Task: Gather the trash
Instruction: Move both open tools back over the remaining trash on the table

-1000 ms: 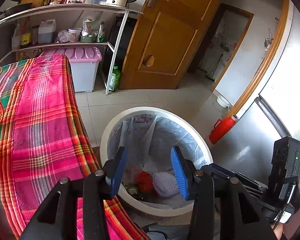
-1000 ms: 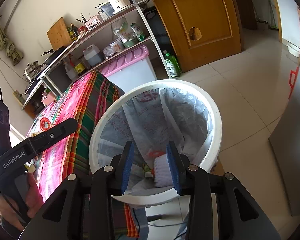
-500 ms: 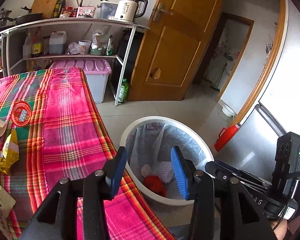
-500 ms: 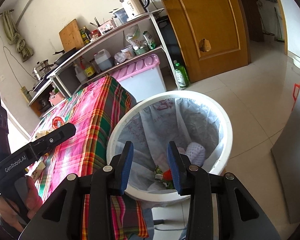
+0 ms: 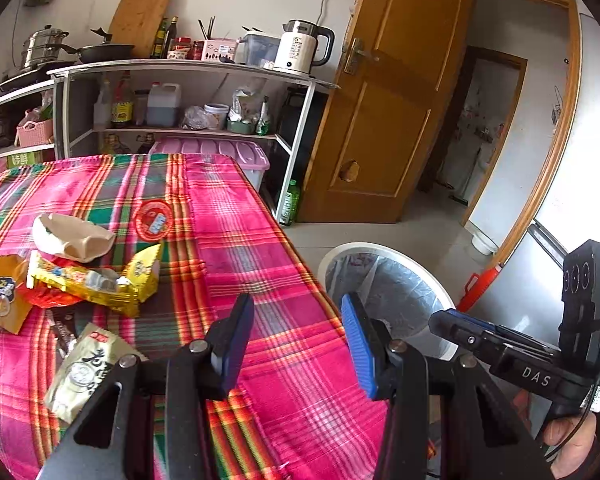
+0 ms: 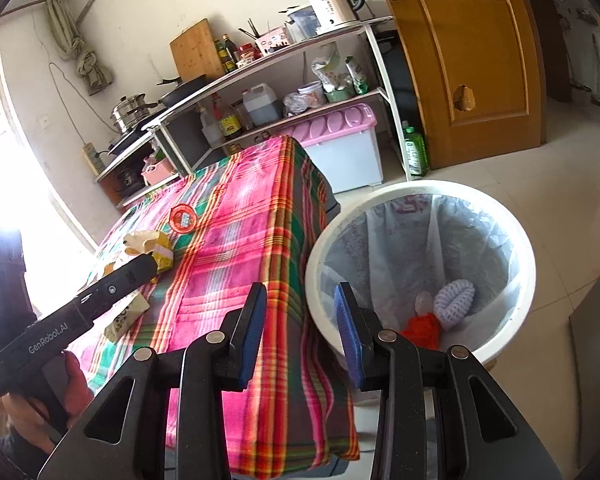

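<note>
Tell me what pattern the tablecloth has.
The tablecloth is a pink plaid with green, orange and yellow stripes, clearest in the left wrist view.

I see the wrappers (image 5: 88, 280) heaped on the counter (image 5: 236, 240) toward its left edge, a flat packet (image 5: 84, 372) nearer me. The bin (image 6: 420, 272) stands on the floor just off the counter's right edge, with scraps (image 6: 440, 308) lying in it. Behind the counter's far edge is the shelf rack (image 5: 188, 96), a lidded box (image 5: 220, 152) under it.
</note>
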The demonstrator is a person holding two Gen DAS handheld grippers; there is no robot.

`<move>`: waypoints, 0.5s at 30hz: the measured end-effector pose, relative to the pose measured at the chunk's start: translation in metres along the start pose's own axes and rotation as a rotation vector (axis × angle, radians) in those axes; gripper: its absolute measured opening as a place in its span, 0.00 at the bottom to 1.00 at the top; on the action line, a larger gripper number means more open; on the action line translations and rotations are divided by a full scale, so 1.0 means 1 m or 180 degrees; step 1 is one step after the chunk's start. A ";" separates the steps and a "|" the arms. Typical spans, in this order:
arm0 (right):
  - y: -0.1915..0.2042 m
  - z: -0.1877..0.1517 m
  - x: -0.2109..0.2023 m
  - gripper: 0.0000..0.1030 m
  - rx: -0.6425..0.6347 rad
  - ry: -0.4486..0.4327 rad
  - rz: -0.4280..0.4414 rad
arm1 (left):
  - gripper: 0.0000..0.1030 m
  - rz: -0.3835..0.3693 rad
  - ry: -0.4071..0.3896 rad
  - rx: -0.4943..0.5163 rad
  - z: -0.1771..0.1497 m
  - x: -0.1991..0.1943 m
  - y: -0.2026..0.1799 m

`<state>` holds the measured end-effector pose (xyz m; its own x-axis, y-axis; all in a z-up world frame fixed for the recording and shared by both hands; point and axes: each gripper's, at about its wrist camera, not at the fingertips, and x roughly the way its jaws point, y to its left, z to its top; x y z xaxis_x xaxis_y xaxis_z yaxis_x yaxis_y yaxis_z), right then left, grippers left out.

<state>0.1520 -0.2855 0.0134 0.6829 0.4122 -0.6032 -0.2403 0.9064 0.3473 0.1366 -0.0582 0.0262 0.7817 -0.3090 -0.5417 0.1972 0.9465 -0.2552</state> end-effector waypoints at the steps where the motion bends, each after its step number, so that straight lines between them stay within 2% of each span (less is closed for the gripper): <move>1: 0.005 0.000 0.000 0.35 -0.0030 0.0003 0.0021 | 0.46 0.0020 -0.0019 -0.0004 -0.001 -0.004 0.004; 12: 0.055 -0.006 0.008 0.35 -0.0274 0.0081 0.0236 | 0.47 0.0404 -0.0146 -0.0169 -0.017 -0.047 0.058; 15: 0.064 -0.008 0.013 0.35 -0.0312 0.0120 0.0281 | 0.55 0.0503 -0.0173 -0.0227 -0.021 -0.054 0.073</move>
<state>0.1404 -0.2217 0.0221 0.6300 0.4923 -0.6006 -0.3659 0.8703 0.3296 0.0961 0.0258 0.0202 0.8308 -0.1496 -0.5361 0.0283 0.9733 -0.2276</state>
